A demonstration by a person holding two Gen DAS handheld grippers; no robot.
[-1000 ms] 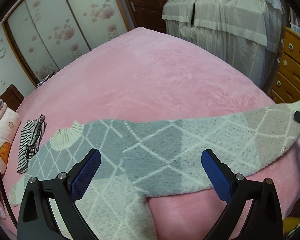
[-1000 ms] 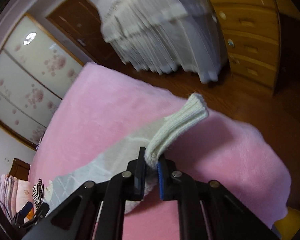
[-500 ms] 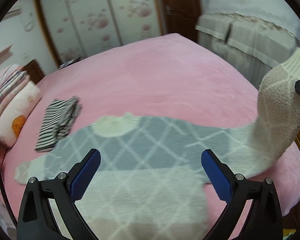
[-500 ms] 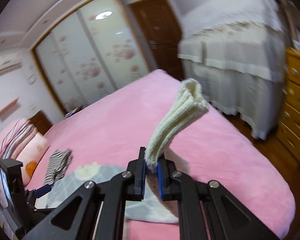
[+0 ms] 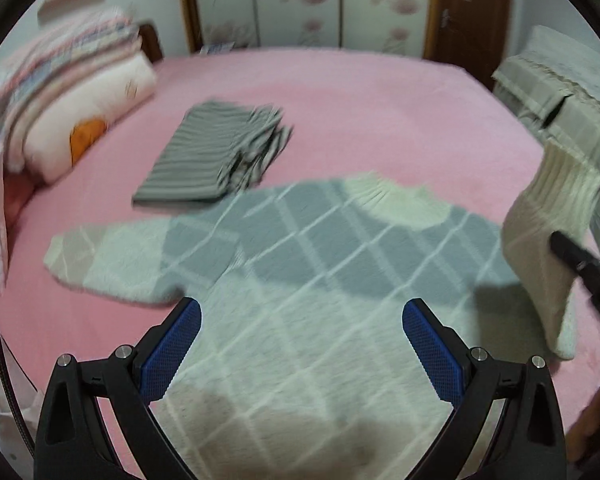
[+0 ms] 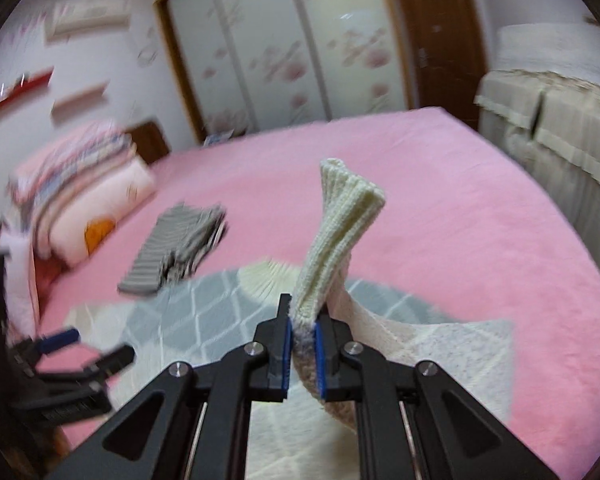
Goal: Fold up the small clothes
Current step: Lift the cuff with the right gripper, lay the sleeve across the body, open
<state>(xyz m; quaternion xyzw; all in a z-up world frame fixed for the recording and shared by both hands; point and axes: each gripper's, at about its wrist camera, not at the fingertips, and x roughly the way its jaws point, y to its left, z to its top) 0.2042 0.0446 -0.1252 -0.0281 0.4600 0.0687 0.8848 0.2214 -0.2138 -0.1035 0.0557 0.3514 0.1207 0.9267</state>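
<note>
A grey and cream diamond-pattern sweater lies spread on the pink bed. My left gripper is open and empty, hovering over the sweater's lower body. My right gripper is shut on the cream ribbed cuff of the sweater's right sleeve and holds it lifted above the body. In the left wrist view the raised sleeve stands at the right edge. The left gripper also shows in the right wrist view at lower left.
A folded grey striped garment lies on the bed beyond the sweater. Pillows and folded bedding are stacked at the left. A cloth-covered piece of furniture stands to the right of the bed. Wardrobe doors are behind.
My right gripper has lifted the sleeve cuff off the bed's right side and carried it left, over the sweater body. My left gripper has swung its view left, staying open.
</note>
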